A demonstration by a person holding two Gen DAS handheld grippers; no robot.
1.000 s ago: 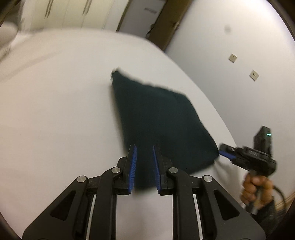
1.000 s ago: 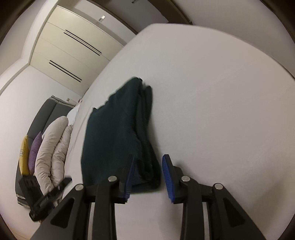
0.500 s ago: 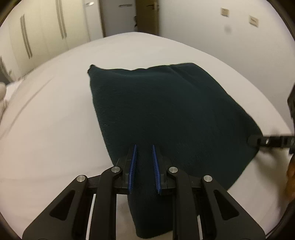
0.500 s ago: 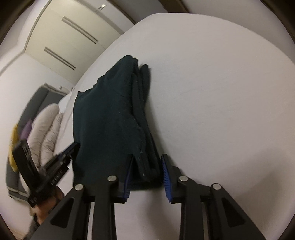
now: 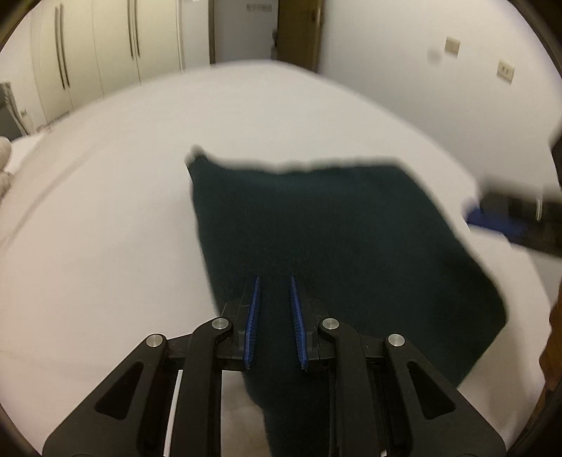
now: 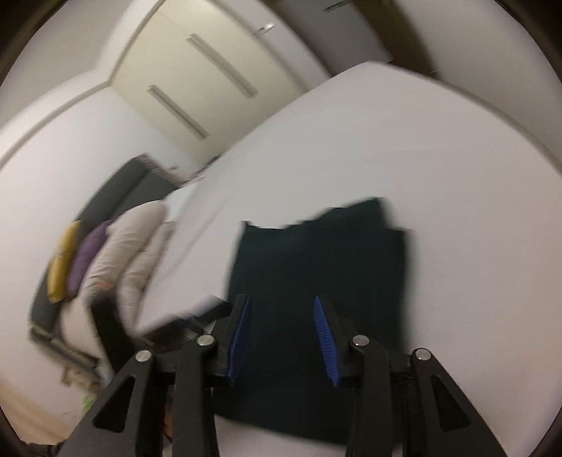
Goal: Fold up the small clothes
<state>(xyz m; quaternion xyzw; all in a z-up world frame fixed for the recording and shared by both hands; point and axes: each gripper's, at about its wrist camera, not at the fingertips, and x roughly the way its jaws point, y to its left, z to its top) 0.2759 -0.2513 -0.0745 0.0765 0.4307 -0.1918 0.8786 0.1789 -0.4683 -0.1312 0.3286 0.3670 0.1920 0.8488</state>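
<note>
A dark green folded garment (image 5: 333, 239) lies flat on the white bed (image 5: 105, 211); it also shows in the right wrist view (image 6: 316, 267). My left gripper (image 5: 274, 298) hovers over its near edge with the jaws a narrow gap apart and nothing between them. My right gripper (image 6: 282, 316) is open above the garment's near side, empty. The right gripper also appears, blurred, in the left wrist view (image 5: 509, 218) beside the garment's right edge.
White wardrobes (image 5: 87, 63) and a door (image 5: 298, 31) stand past the bed. A wall (image 5: 456, 88) runs along the bed's right side. Yellow, purple and beige pillows (image 6: 105, 260) lie on a grey sofa at the left in the right wrist view.
Both grippers have pulled back and risen from the garment. The right gripper swung from the garment's folded edge to face it squarely and opened wider. The garment stays flat on the bed.
</note>
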